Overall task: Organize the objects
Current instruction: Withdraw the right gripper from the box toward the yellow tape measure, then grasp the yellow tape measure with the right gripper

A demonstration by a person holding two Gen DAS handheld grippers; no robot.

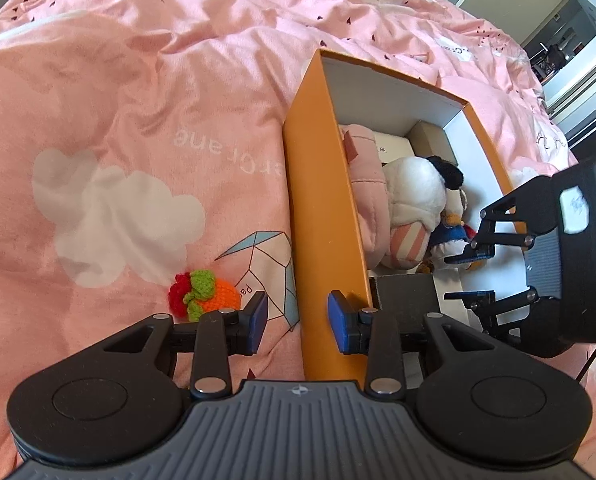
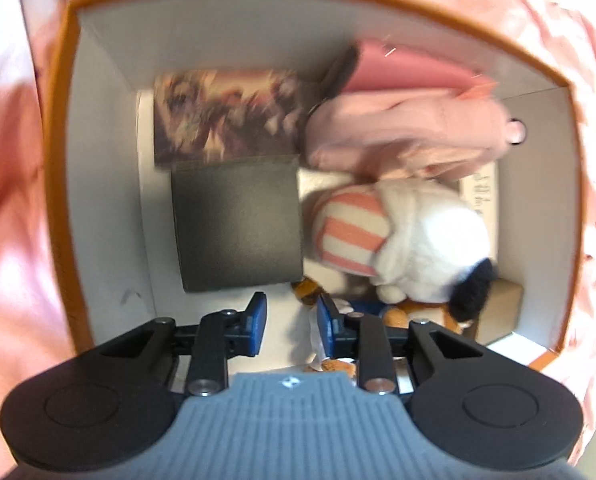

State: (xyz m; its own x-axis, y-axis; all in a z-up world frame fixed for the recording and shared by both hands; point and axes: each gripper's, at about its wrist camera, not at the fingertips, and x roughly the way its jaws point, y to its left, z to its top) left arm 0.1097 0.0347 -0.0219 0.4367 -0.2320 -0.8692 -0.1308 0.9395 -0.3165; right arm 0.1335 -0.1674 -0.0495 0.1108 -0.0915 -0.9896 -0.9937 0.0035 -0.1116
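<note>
In the left wrist view, the pink quilt (image 1: 117, 120) of the bed fills the left of the frame. One crocheted orange toy (image 1: 207, 294) lies on it at lower centre-left, outside the orange box (image 1: 318, 208) and just beyond the left gripper (image 1: 298, 320). That gripper's jaws stand partly apart with nothing between them; the right jaw lies over the box's near wall. Right of centre, the box interior already holds a pink plush (image 1: 362, 184), a white plush dog (image 1: 414, 200) and a dark grey case (image 1: 406, 296). At the right edge, the right gripper (image 1: 472, 276) hangs over the box, its jaws partly apart and empty. The right wrist view, looking straight down, shows the right gripper (image 2: 289, 320) above bare box floor with no object clamped. Judgement: most items are boxed; the crocheted toy remains to be picked up and placed inside.
</note>
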